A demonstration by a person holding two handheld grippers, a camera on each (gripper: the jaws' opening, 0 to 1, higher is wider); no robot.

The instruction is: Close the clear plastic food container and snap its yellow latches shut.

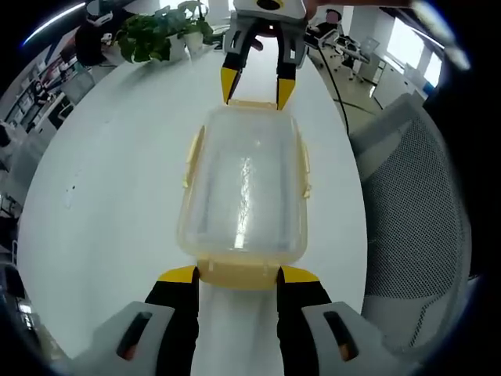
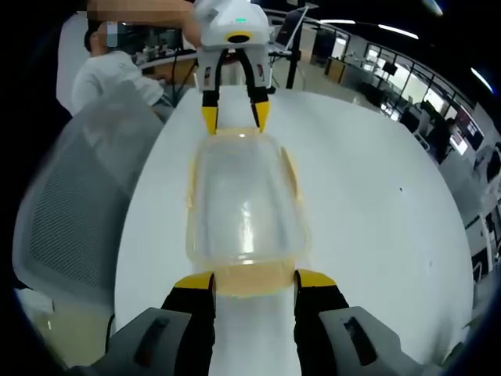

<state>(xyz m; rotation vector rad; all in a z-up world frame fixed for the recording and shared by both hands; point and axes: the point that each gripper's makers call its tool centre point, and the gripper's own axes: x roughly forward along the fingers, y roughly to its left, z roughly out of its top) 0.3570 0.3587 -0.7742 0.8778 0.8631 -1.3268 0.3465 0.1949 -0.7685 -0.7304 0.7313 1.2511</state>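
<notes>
In the left gripper view, you have bare white table (image 1: 109, 196) across the whole left half of the frame, open for a pass beside the container (image 1: 244, 192). On the right, only a narrow strip of table runs past it before the mesh chair (image 1: 415, 219) crowds the edge. At the top, the right gripper (image 1: 254, 84) blocks the far end; potted plants (image 1: 160, 35) stand upper left. In the right gripper view, the left gripper (image 2: 235, 117) closes off the top.
</notes>
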